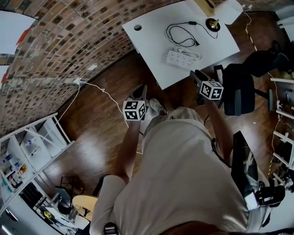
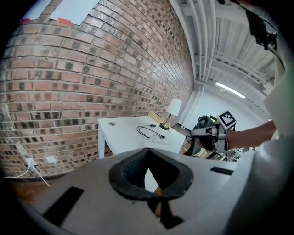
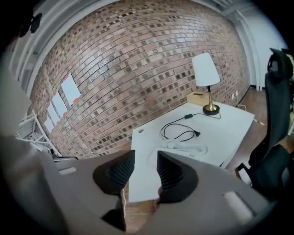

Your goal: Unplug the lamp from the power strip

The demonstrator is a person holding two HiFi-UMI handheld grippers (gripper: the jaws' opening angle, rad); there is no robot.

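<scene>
As far as we can judge, the unplugging itself is done. The lamp's black cord [image 1: 168, 34] lies in a loose loop on the desk [image 1: 151, 50]. Its plug [image 1: 197, 44] rests free on the white top, near the strip [image 1: 182, 58] but apart from it. The right gripper view shows the same, with the plug end lying just beyond the strip and bare desk between them. We see no dark plug in any socket of the strip, though the sockets are too small from here to be sure. The lamp [image 1: 226, 11] stands upright at the far corner of the desk.

We stand on the wooden floor, off the near edge of the desk, with both grippers held out in front of us and well short of the strip. Our left gripper [image 2: 147, 151] is clenched, its tips meeting with nothing caught between them. Our right gripper [image 3: 146, 160] is released, its jaws apart, and only the desk shows through the gap. Neither tool touches anything.

What is left looks like little or nothing, at most a check that the plug lies clear of the strip.
</scene>
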